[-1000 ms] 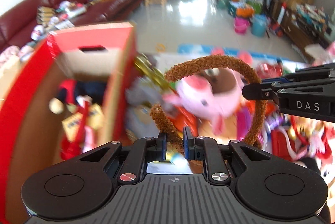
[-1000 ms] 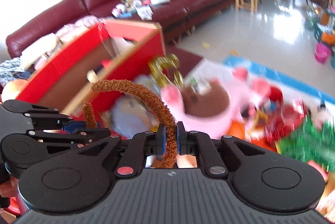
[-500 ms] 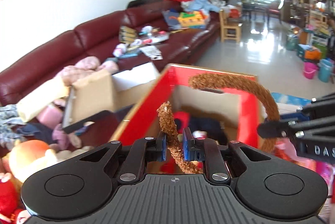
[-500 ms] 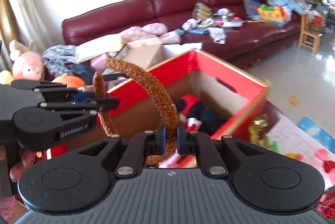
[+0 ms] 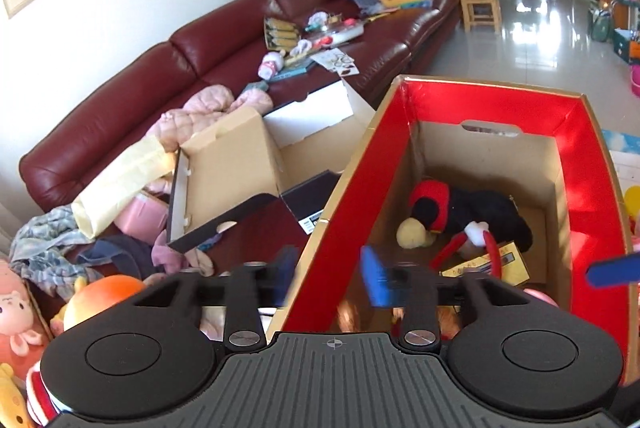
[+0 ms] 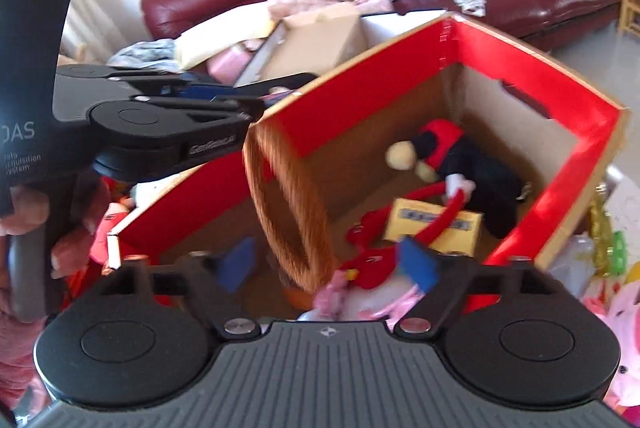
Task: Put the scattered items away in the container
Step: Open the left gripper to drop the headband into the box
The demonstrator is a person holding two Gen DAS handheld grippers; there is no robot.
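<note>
Right wrist view catches a fuzzy brown ring [image 6: 289, 212], blurred, inside the near left part of a red-lined cardboard box [image 6: 532, 184], free between the spread blue pads of the right gripper [image 6: 326, 262], whose jaws are opening with nothing pressed between them. The ring touches neither pad, which reads as a release timed over the open box so that it lands with what is already stowed: a black-and-red plush doll [image 6: 460, 156], a yellow carton [image 6: 436, 226] and a red plush toy [image 6: 372, 262]. To the left in the same view, the left gripper [image 6: 256, 100] reaches level over the box's near left wall, gripped by a person's hand [image 6: 24, 204]. Left wrist view shows that gripper [image 5: 332, 278] with its jaws also opening and empty, straddling the box's near left wall, one blue pad outside it and one inside; the ring is not clearly visible there, only an indistinct brown blur low between the fingers. That view alone takes in the wider room: a maroon leather sofa [image 5: 160, 80] strewn with toys and papers, an open brown shoebox [image 5: 236, 164] just left of the red box, and a small wooden chair [image 5: 480, 4] on the glossy floor beyond. Plenty remains scattered, so the tidying looks far from done.
</note>
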